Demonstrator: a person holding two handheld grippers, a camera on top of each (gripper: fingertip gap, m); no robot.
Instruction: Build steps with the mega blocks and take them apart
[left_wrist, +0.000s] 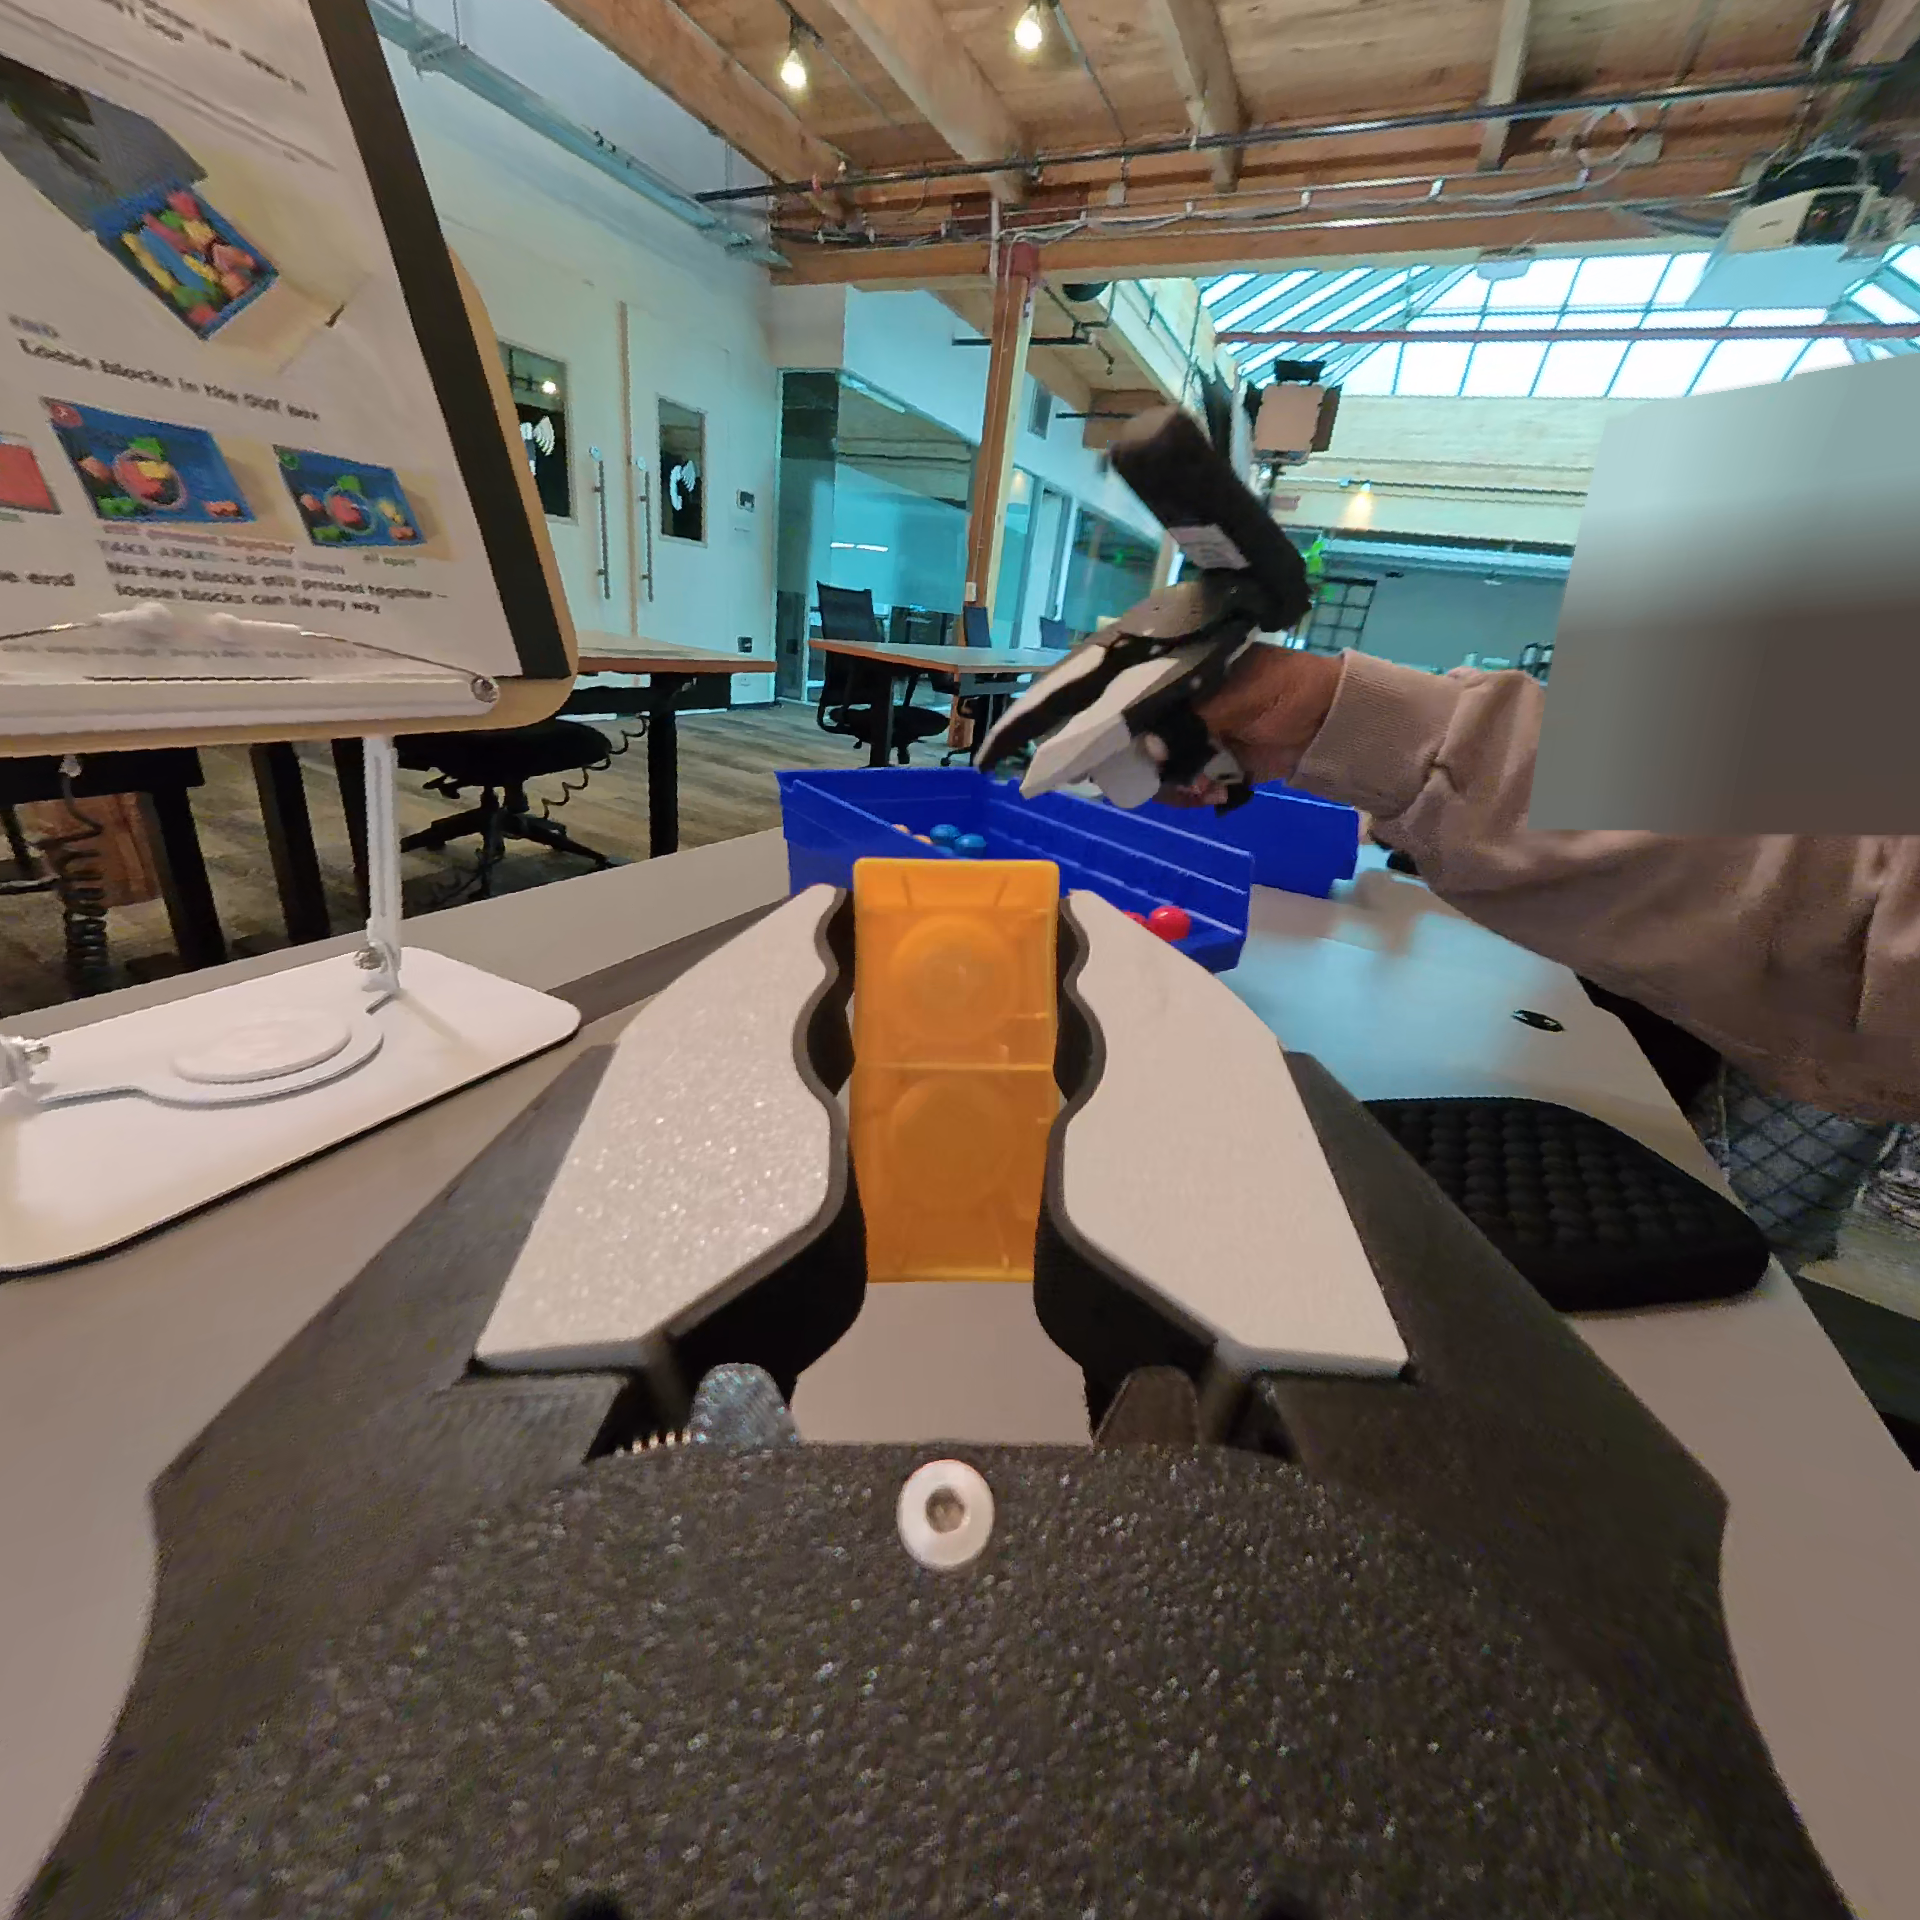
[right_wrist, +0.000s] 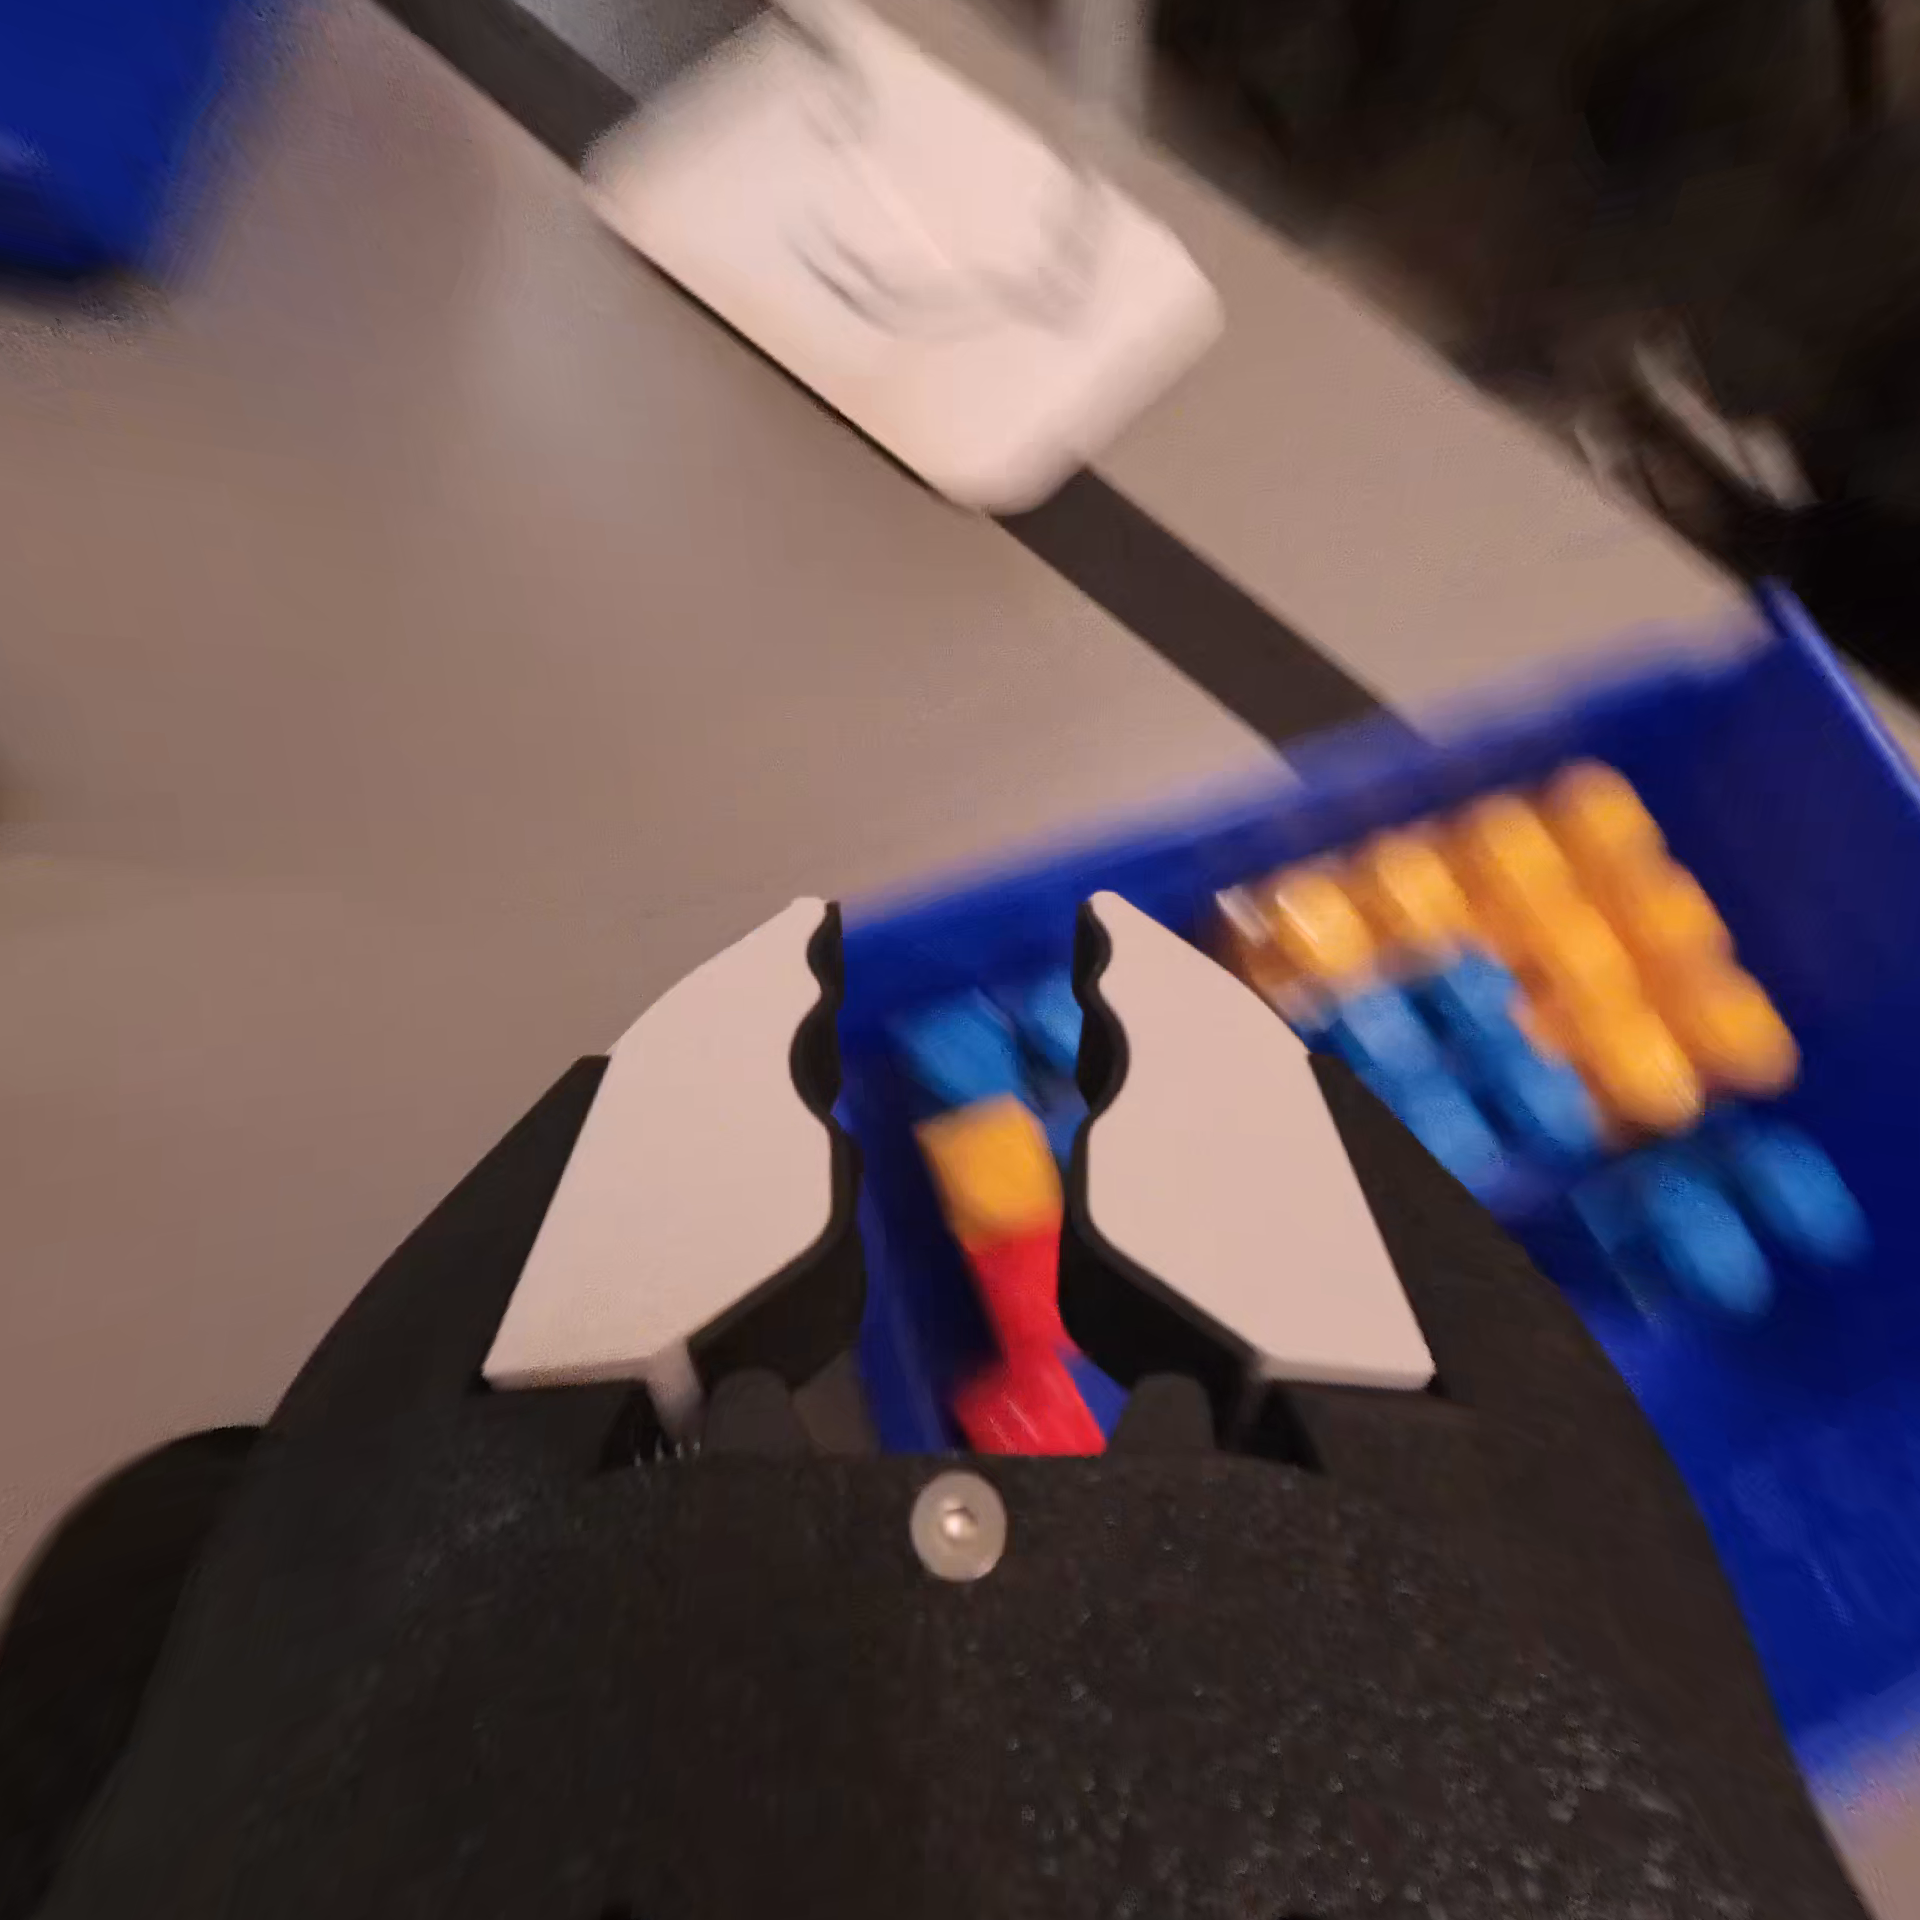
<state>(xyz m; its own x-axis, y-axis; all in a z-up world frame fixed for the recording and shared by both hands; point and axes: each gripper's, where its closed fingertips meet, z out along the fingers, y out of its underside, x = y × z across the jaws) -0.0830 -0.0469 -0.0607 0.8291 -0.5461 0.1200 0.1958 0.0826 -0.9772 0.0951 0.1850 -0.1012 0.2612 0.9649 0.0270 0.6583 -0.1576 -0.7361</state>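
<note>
Early stage, by look of it: no steps built in view.
Left gripper (left_wrist: 951, 935) clamped on orange block (left_wrist: 951, 1070), raised above table (left_wrist: 644, 935).
Right gripper (right_wrist: 956, 935) over blue bin (right_wrist: 1787, 935), jaws narrowly parted, seemingly empty; view blurred.
Loose blocks (right_wrist: 1538, 977) in bin, 2 o'clock of right gripper.

Bin (left_wrist: 1143, 862) is sitting toward the table's (left_wrist: 1403, 997) far edge, blocks (right_wrist: 1507, 997) lying inside; document stand (left_wrist: 260, 1049) is standing at the left edge; studded mat (left_wrist: 1558, 1195) is lying near the right edge.
</note>
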